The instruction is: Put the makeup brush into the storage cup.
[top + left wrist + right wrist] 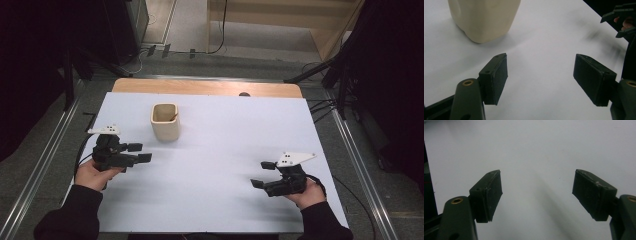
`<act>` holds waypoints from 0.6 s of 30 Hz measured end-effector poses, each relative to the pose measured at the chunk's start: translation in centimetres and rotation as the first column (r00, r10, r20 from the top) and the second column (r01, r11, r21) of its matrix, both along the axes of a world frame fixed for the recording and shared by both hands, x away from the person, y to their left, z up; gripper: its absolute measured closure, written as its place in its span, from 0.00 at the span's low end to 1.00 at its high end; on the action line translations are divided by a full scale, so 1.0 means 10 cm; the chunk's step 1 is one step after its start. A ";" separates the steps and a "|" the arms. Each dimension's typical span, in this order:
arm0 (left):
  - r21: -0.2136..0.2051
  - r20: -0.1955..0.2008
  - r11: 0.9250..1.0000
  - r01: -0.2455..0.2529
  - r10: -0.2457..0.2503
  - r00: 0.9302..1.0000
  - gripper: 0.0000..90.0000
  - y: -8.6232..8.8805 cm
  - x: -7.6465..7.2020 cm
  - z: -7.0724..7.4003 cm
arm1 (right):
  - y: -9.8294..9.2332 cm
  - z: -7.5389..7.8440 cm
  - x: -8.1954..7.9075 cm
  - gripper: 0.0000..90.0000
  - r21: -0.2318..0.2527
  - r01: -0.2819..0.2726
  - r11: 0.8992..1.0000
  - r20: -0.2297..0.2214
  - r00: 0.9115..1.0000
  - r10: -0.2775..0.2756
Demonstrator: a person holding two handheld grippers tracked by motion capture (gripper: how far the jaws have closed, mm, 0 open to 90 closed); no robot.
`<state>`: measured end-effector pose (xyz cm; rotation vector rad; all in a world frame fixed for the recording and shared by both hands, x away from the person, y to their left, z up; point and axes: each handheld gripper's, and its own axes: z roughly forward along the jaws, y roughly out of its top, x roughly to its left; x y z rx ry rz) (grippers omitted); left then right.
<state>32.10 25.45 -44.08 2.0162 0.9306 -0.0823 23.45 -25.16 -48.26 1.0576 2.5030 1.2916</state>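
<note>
A cream square cup (165, 121) stands upright on the white table (220, 150), left of centre toward the back; something thin leans inside it. My left gripper (139, 152) hovers low at the left, below and left of the cup, jaws apart with nothing between them. In the left gripper view the cup (484, 17) sits ahead at upper left, apart from the open gripper (540, 75), and the other gripper (621, 22) shows far off at the right. My right gripper (262, 174) rests at the lower right, open and empty. Bare table lies between the right gripper (536, 192) pads.
A wooden strip (207, 88) edges the table's far side. Metal rails (47, 160) run along both sides of the table, with cables (320, 107) on the floor at the right. Wide bare table surface lies between the two hands.
</note>
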 end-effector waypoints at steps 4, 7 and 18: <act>0.019 0.011 1.000 0.016 -0.016 1.000 0.31 -0.03 -0.07 -0.01 | 0.00 0.00 0.00 0.27 0.000 0.001 1.000 0.001 1.000 -0.001; 0.024 0.015 0.999 0.028 -0.029 0.999 0.31 -0.06 -0.12 -0.01 | 0.00 0.00 0.00 0.27 -0.001 0.004 1.000 -0.003 1.000 -0.004; 0.057 0.027 0.997 0.051 -0.052 0.998 0.31 -0.10 -0.26 -0.03 | 0.00 0.00 0.00 0.27 -0.004 0.006 1.000 -0.003 1.000 -0.006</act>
